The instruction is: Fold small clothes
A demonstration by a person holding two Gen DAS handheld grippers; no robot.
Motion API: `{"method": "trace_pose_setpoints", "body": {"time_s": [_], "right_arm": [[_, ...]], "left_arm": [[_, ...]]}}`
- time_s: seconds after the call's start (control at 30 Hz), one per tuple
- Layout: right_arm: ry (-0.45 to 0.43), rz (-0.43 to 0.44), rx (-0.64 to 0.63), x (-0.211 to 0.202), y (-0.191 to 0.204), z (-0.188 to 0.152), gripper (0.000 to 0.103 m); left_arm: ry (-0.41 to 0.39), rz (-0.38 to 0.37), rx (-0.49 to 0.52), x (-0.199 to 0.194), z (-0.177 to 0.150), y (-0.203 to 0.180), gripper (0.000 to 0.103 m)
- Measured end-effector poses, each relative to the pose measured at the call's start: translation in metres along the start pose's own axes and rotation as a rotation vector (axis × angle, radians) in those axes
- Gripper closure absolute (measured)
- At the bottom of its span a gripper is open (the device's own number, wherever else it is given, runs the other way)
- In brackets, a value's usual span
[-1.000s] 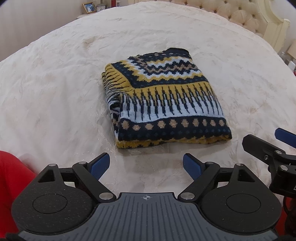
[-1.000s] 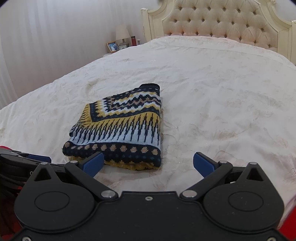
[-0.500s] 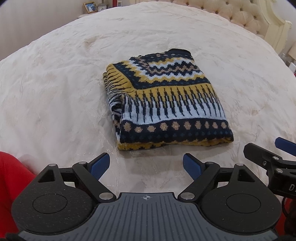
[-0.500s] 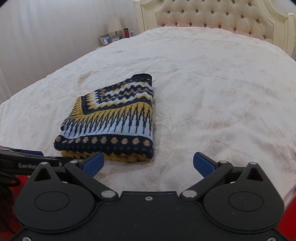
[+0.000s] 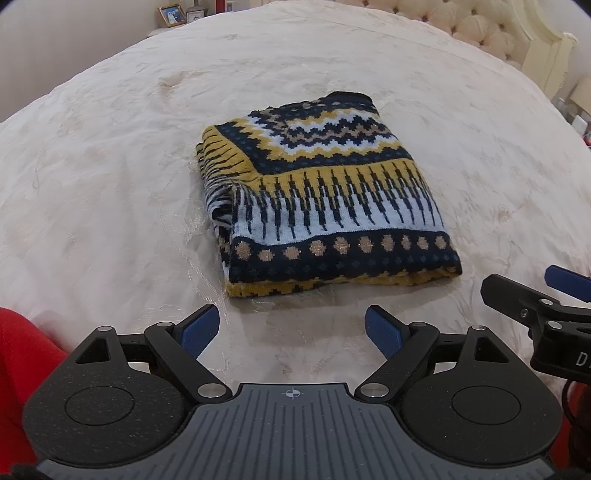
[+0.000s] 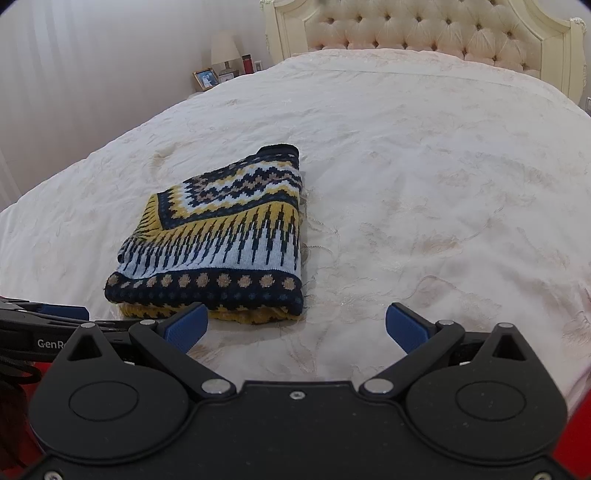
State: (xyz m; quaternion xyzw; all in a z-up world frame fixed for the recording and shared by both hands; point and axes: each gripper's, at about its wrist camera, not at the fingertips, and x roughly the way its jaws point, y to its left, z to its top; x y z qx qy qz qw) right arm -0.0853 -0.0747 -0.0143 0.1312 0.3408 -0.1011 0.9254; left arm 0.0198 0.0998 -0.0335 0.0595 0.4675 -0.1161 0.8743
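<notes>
A small knitted sweater (image 5: 325,199) in navy, yellow and pale blue lies folded into a compact rectangle on the cream bedspread (image 5: 110,184). It also shows in the right wrist view (image 6: 221,247), left of centre. My left gripper (image 5: 291,328) is open and empty, just short of the sweater's near edge. My right gripper (image 6: 295,326) is open and empty, near the sweater's right front corner; it shows at the right edge of the left wrist view (image 5: 554,295). The left gripper shows at the left edge of the right wrist view (image 6: 44,325).
A tufted cream headboard (image 6: 424,33) stands at the far end of the bed. A nightstand with a lamp (image 6: 225,51), a photo frame (image 6: 205,79) and small items sits at the back left. Red clothing (image 5: 22,354) shows at the lower left.
Both grippers have drawn back a little from the folded sweater and stayed open. The sweater has not moved.
</notes>
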Motion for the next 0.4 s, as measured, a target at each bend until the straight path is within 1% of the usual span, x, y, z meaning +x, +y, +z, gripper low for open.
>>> {"method": "trace_pose_setpoints", "body": {"time_s": [0.4], "right_arm": [[0.006,0.004,0.003,0.0027,0.0024,-0.0011,0.001]], "left_arm": [[0.006,-0.003,0.012,0.0017,0.0000,-0.0036,0.017]]}}
